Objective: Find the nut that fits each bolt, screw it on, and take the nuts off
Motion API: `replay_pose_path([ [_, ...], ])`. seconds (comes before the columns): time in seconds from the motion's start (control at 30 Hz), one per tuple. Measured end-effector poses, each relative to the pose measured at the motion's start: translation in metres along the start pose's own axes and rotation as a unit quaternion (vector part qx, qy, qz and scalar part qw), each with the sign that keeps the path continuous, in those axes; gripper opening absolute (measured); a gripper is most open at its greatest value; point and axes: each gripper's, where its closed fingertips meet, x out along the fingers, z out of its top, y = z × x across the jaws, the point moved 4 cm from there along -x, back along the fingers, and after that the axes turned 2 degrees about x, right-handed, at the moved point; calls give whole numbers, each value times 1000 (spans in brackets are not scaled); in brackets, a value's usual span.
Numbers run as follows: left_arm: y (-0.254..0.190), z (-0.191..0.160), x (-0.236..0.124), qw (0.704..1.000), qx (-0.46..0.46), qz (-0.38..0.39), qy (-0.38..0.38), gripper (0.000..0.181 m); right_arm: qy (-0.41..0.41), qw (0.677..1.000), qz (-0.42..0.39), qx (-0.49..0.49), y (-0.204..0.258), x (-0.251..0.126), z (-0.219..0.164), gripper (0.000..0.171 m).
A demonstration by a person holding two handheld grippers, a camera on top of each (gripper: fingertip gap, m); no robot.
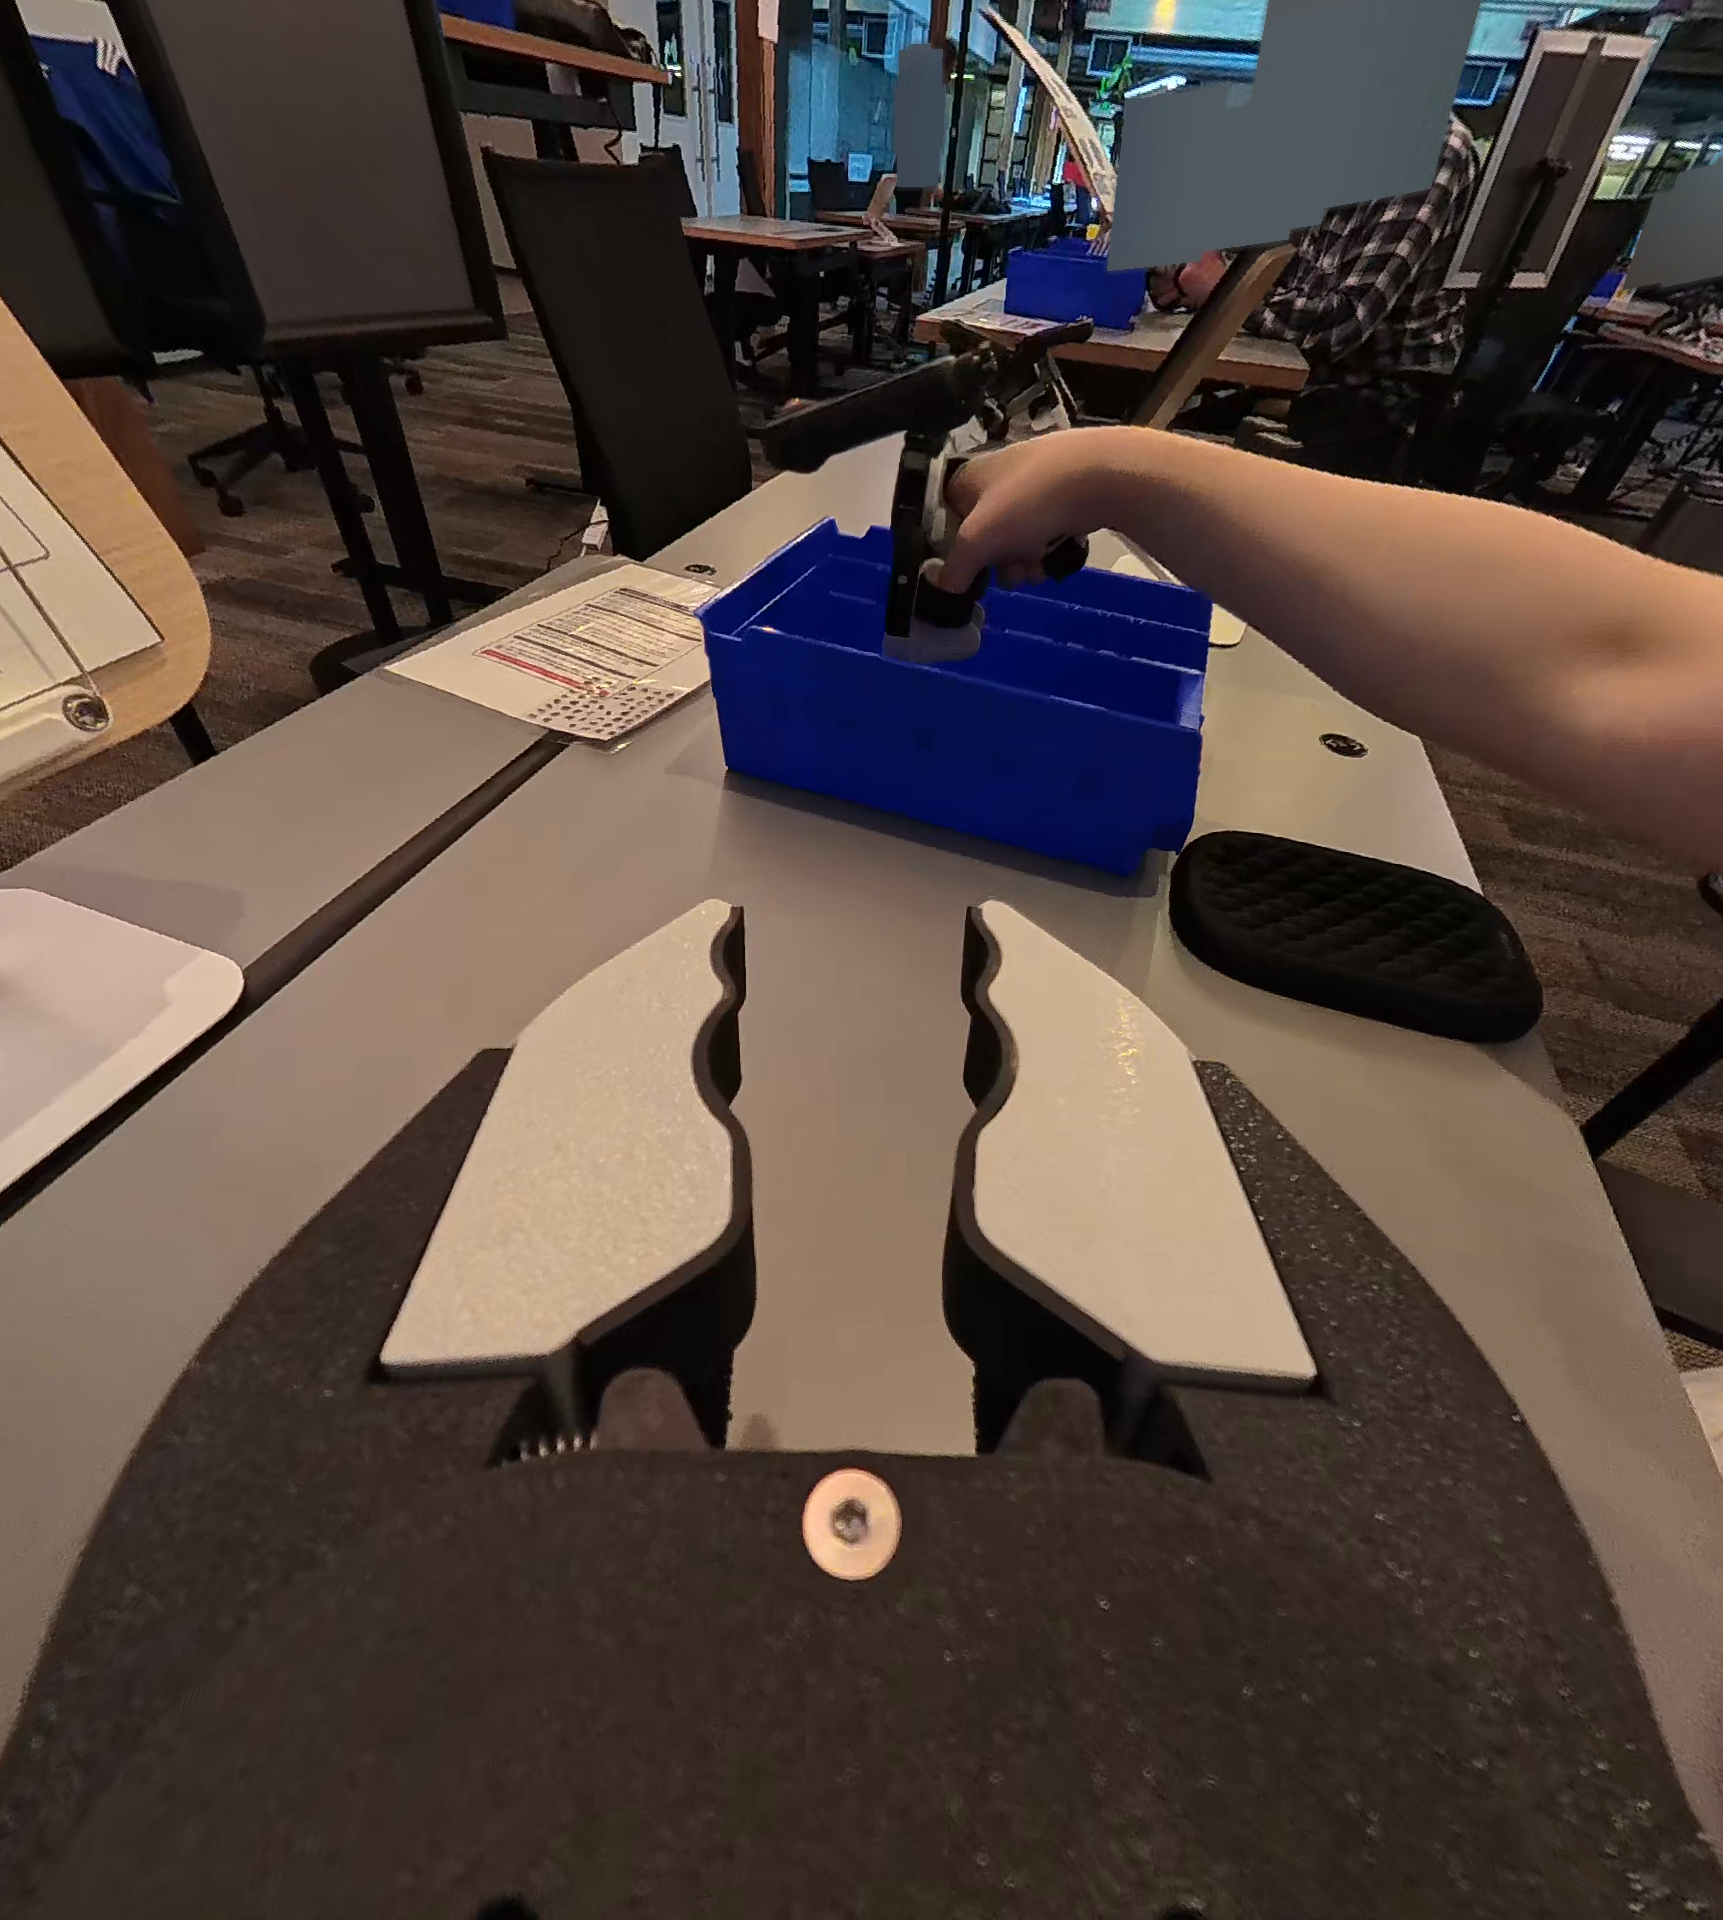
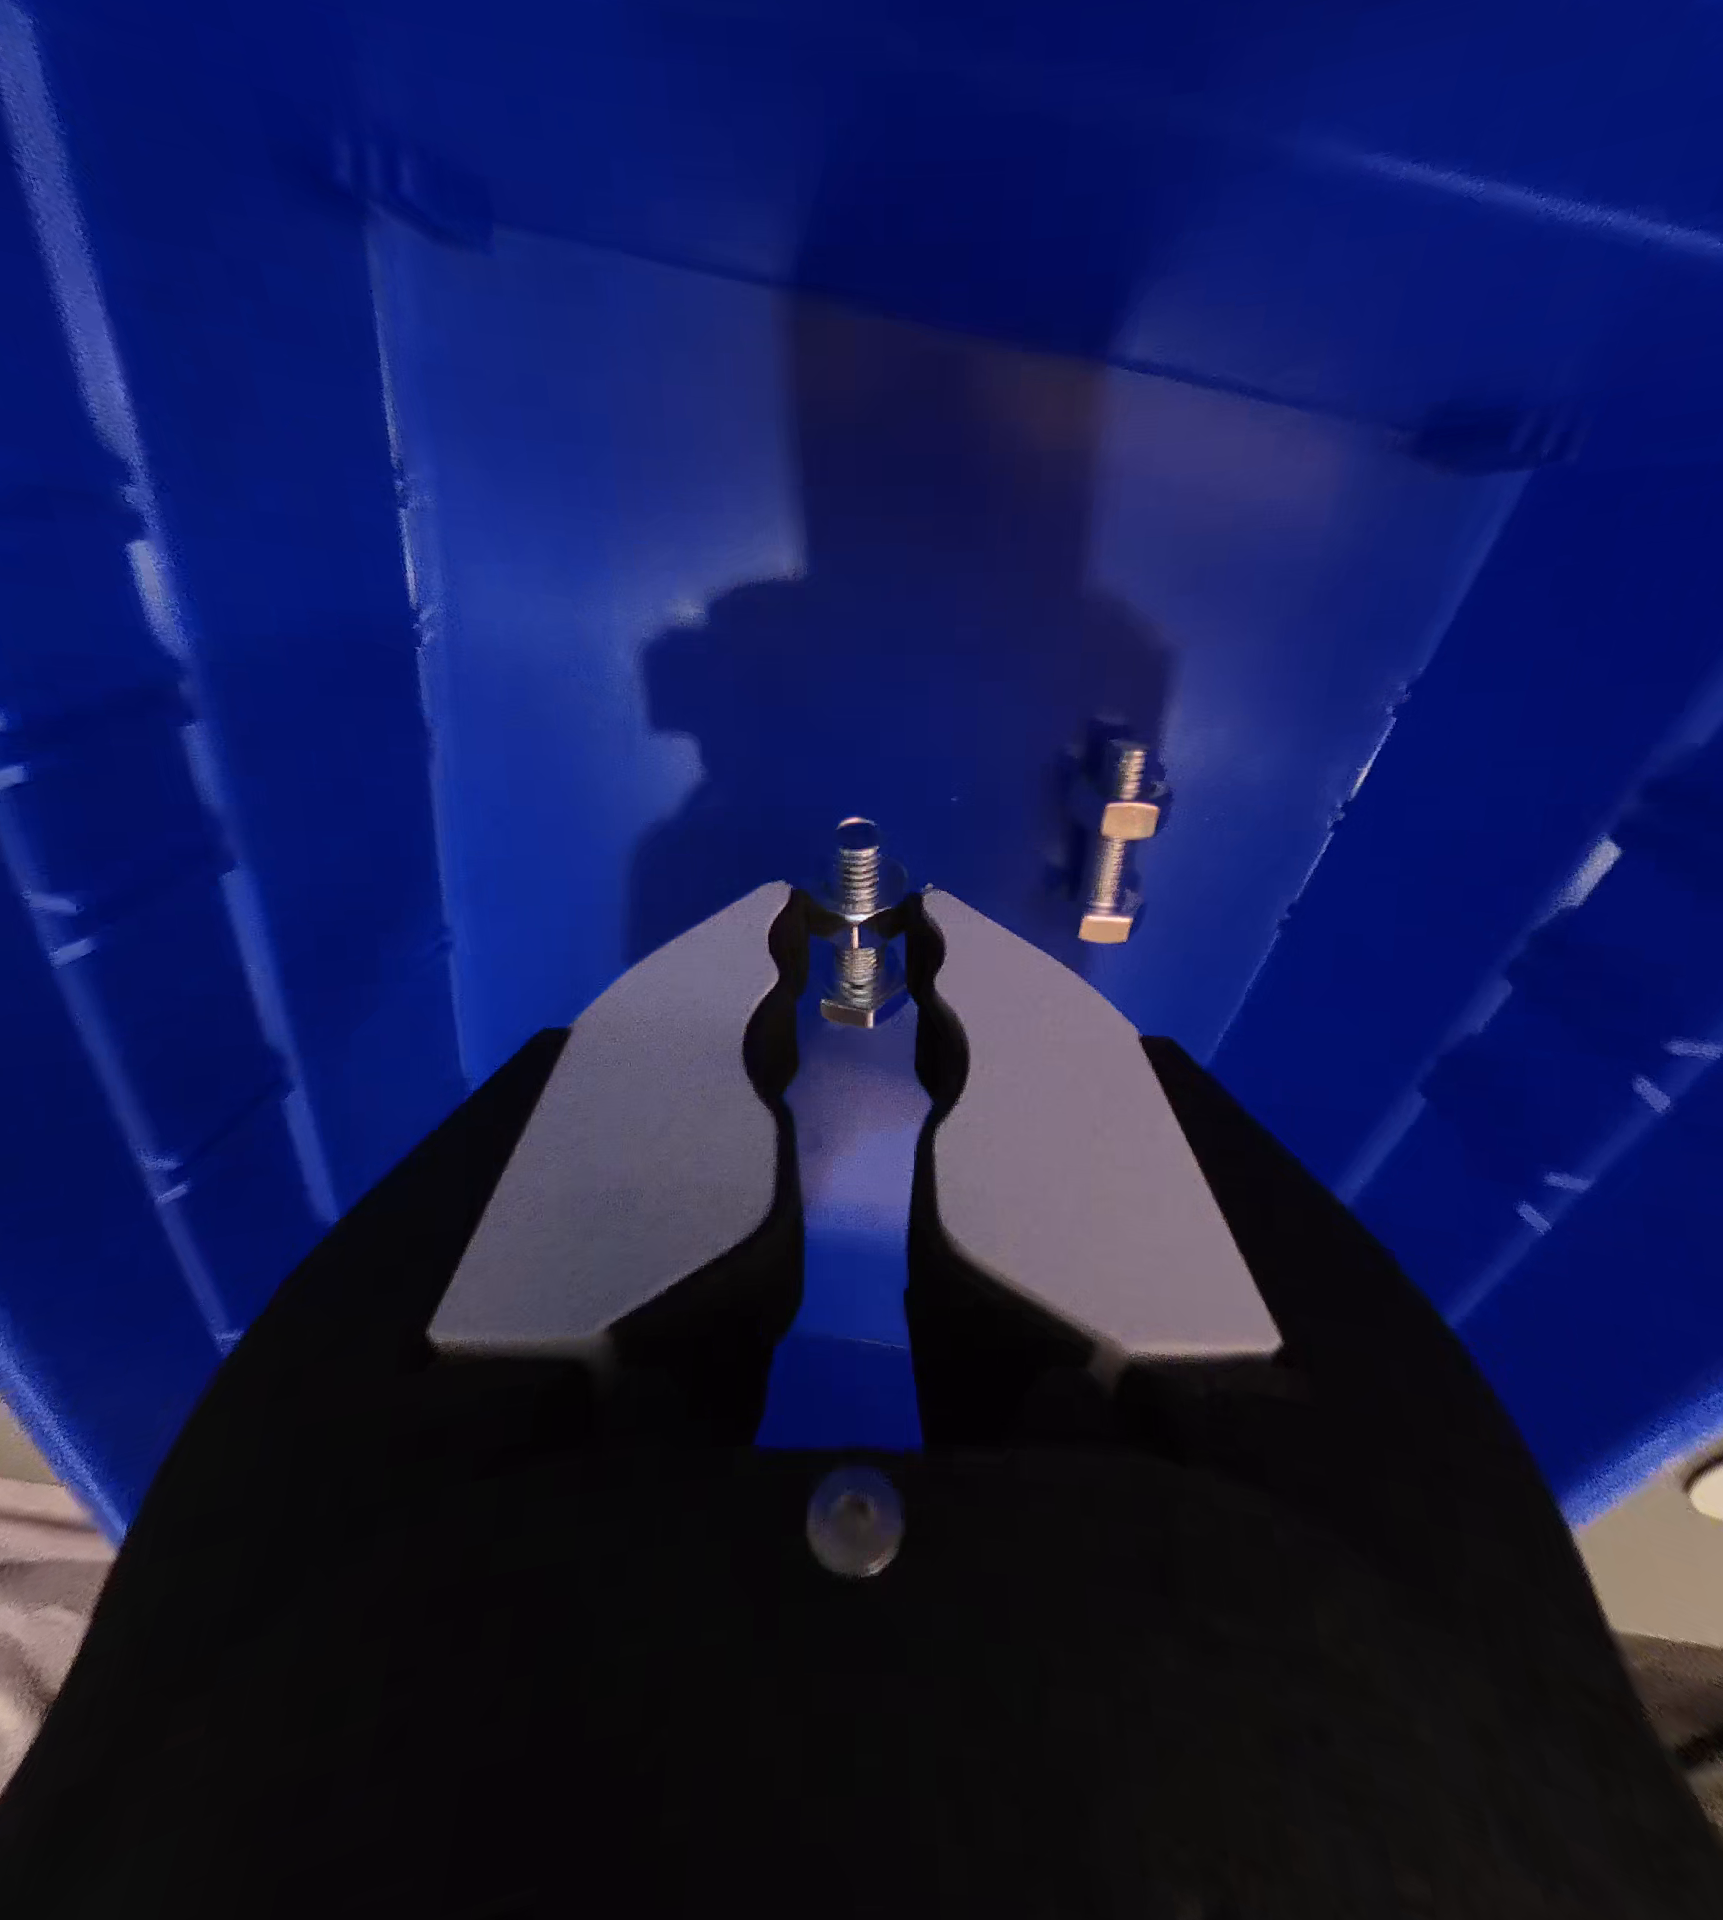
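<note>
Our left wrist view: low over surface (image 1: pixel 545 935), facing blue bin (image 1: pixel 950 748) from near. Our right wrist view: inside same bin (image 2: pixel 213 623), facing down, close to floor.

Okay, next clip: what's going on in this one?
A person works with two handheld claws at a grey table. The right claw is down inside a blue bin, its fingertips closed around a bolt with a nut on it. A second bolt with a nut lies beside it on the bin floor. The left claw hovers open and empty above the table, short of the bin.
</note>
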Motion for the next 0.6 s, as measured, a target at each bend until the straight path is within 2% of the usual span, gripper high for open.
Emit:
replay_pose_path([
  [0.4, 4, -6, 3, 1000, -7, -1, 8, 39, 34, 999, -15, 20, -13, 21, 2, 18],
  [0.6, 3, -7, 5, 1000, -7, -2, 9, 39, 11, 1000, -29, 0, -17, 23, 8, 18],
])
